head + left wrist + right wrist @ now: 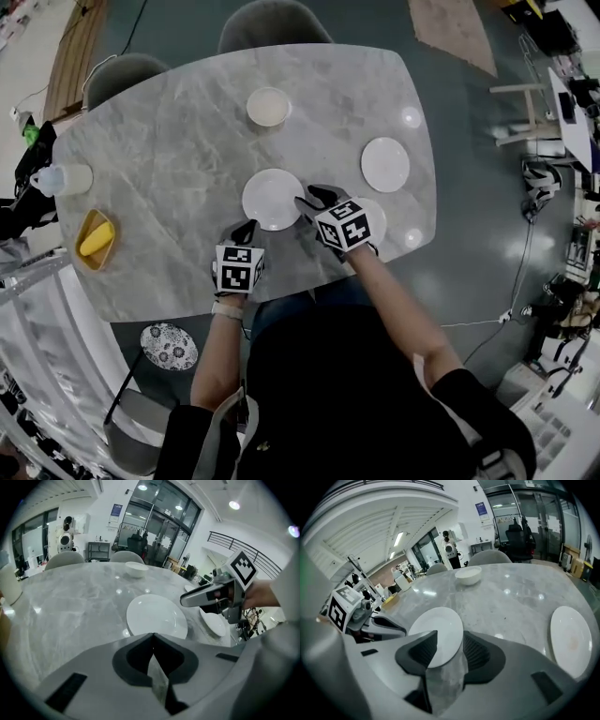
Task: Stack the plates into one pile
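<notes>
Both tongs are over the near edge of the grey marbled surface [187, 141], angled down toward the central plate [272, 199]. The left tongs [246, 228] sit just short of that plate's near rim. Their own view shows the jaws of the left tongs [152, 637] clenched tip to tip with nothing between them, and the central plate [157, 616] lying flat just beyond. The right tongs [317, 199] are at the plate's right rim. In their own view the right tongs [449, 637] are released, jaws apart, and the edge of the central plate [436, 625] shows in the gap; no pad is seen pressing on it, and contact cannot be confirmed. Plates are not stacked: a second plate [385, 164] lies flat further right and well apart from the central one, also visible at the right of the right gripper view [572, 639]. A third plate [213, 623] lies beneath the right tongs, partly covered by them in the head view. A white bowl [268, 107] stands toward the far edge — apart from all plates. A yellow dish [97, 239] holding something yellow sits at the left edge. Two chairs [272, 23] stand at the far side.
</notes>
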`<state>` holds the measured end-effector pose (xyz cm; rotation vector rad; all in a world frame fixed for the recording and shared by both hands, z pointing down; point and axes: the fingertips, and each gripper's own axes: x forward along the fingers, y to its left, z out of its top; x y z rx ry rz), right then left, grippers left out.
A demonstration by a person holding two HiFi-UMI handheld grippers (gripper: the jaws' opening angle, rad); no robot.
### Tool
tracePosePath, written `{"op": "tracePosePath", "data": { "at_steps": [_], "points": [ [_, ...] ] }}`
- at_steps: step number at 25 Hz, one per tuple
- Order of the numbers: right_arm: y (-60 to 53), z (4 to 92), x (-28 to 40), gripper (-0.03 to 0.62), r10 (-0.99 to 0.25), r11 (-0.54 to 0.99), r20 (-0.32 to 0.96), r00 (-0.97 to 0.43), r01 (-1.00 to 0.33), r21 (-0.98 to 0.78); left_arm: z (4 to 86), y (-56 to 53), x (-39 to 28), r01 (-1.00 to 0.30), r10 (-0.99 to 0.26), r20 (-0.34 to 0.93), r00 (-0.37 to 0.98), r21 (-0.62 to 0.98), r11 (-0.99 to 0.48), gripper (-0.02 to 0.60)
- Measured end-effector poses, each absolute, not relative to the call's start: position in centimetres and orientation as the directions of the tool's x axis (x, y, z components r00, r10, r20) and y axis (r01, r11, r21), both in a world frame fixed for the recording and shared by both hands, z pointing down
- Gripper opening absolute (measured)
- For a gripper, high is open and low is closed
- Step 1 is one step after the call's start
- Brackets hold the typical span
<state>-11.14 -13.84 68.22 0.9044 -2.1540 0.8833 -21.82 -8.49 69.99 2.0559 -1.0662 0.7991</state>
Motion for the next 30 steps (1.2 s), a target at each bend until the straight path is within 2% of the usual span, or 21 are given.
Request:
{"op": "tracePosePath", "data": {
  "at_steps": [9,14,16,17,25,30],
  "points": [
    [-14.0,70.3,-11.1,0.193,-0.373,0.436,0.751,-0.545,-0.818,-0.377,71.6,-8.7,-21.5,-0.825,-0.374,0.785,0.494,0.286,-0.488,0.008],
    [-13.9,70.3,-11.7,0.196,-0.355,0.398,0.717,-0.6,-0.791,-0.465,72.0,-8.9,-21.3,-0.815,-0.356,0.794,0.493,0.278,-0.508,0.008],
    [-13.3,70.2,-12.0,0.113,-0.333,0.401,0.707,-0.624,-0.772,-0.493,72.0,-8.8,-21.0,-0.811,-0.354,0.795,0.493,0.274,-0.517,0.008],
    [-13.0,70.0,-12.0,0.097,-0.332,0.396,0.7,-0.632,-0.768,-0.504,71.9,-8.7,-20.8,-0.81,-0.351,0.798,0.49,0.269,-0.521,0.008],
    [-11.9,67.7,-9.7,0.032,-0.373,0.321,0.597,-0.71,-0.703,-0.635,71.4,-8.7,-19.4,-0.809,-0.337,0.82,0.463,0.237,-0.538,0.008],
    [-11.0,67.0,-7.4,0.028,-0.384,0.32,0.594,-0.707,-0.706,-0.632,70.8,-8.5,-17.5,-0.796,-0.34,0.813,0.473,0.229,-0.56,0.008]
  ]
}}
